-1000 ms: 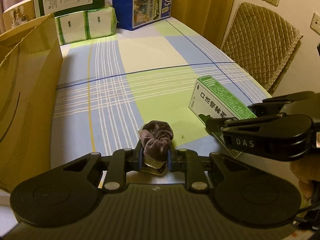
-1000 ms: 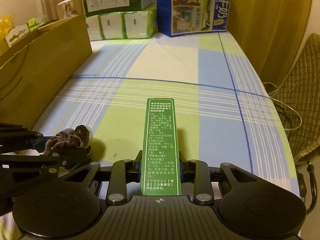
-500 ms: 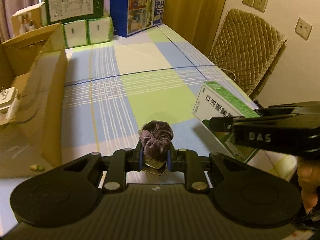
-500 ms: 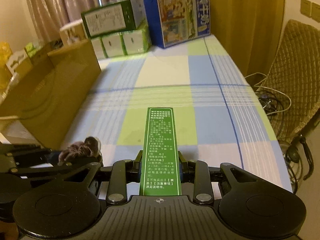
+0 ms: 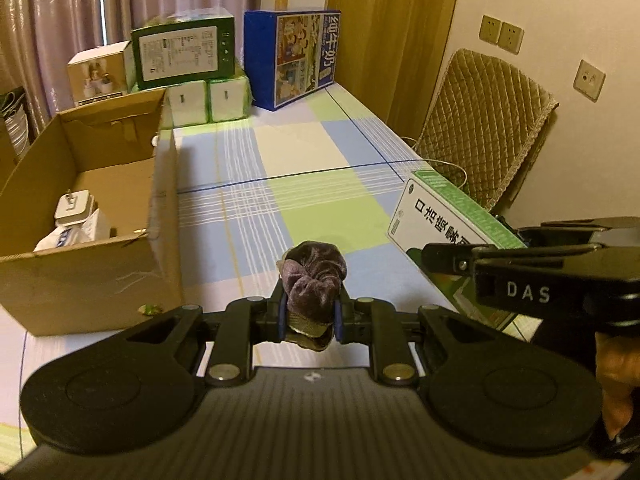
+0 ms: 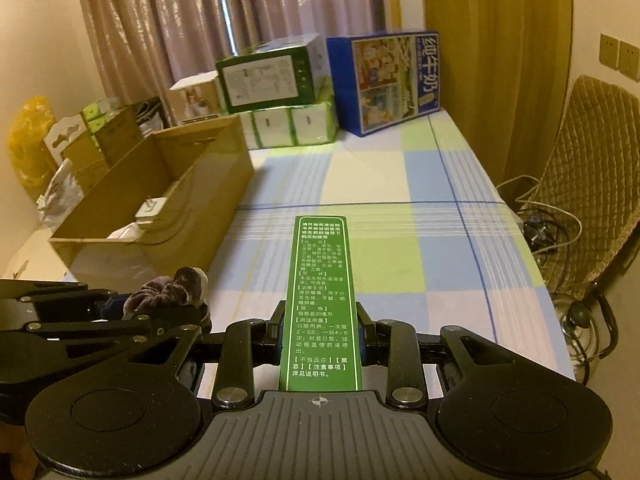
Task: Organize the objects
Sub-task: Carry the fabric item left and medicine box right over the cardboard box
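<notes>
My left gripper (image 5: 310,314) is shut on a purple velvet scrunchie (image 5: 314,276), held above the checked tablecloth. My right gripper (image 6: 320,332) is shut on a long green medicine box (image 6: 322,296) that points forward, also in the air. In the left wrist view the green medicine box (image 5: 444,216) and the right gripper sit to the right of the scrunchie. In the right wrist view the scrunchie (image 6: 168,292) and the left gripper show at lower left. An open cardboard box (image 5: 80,216) stands to the left, holding a white plug adapter (image 5: 74,208) and a white packet.
Stacked green and white cartons (image 5: 184,56) and a blue milk carton box (image 5: 296,56) line the table's far end. A quilted chair (image 5: 488,128) and cables stand off the table's right edge. The checked tablecloth (image 6: 380,184) stretches ahead. More boxes and bags lie far left (image 6: 80,140).
Both grippers have risen and pulled back with their loads. The cardboard box's inside has come into view, and more of the room shows.
</notes>
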Demonstrator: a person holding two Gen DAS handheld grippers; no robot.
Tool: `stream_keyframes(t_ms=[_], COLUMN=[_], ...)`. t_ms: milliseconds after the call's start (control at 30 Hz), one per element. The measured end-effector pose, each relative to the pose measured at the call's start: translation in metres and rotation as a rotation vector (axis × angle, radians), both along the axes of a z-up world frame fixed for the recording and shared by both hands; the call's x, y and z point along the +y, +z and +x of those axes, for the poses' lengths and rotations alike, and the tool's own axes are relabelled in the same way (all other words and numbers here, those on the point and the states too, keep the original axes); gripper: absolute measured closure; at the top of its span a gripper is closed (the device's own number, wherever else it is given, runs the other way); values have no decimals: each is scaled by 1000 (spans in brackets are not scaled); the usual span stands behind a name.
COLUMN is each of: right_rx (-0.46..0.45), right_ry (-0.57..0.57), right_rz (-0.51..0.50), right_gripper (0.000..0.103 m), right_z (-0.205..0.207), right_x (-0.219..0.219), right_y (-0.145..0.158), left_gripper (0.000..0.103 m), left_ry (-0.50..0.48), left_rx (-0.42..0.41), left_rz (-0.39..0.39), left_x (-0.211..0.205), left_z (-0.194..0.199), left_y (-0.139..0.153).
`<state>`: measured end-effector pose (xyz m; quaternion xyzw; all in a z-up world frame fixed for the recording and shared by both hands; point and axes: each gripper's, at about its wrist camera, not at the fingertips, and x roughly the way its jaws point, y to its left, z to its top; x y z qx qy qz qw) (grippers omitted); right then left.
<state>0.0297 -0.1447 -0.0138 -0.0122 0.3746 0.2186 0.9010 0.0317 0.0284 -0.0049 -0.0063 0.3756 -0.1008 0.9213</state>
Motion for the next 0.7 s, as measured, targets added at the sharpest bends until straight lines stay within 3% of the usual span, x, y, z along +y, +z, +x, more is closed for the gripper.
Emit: stream_keyframes(t_ms=[700], right_rx=[-46], right_ry=[93], right_rz=[-11], right_gripper=[75], right_z=[-34], right_x=[40], right_y=[20], left_gripper=[86], left_ry=[59], left_rx=[-39], left_rz=[1], left_x=[43], left_z=[-47], left_y=[25])
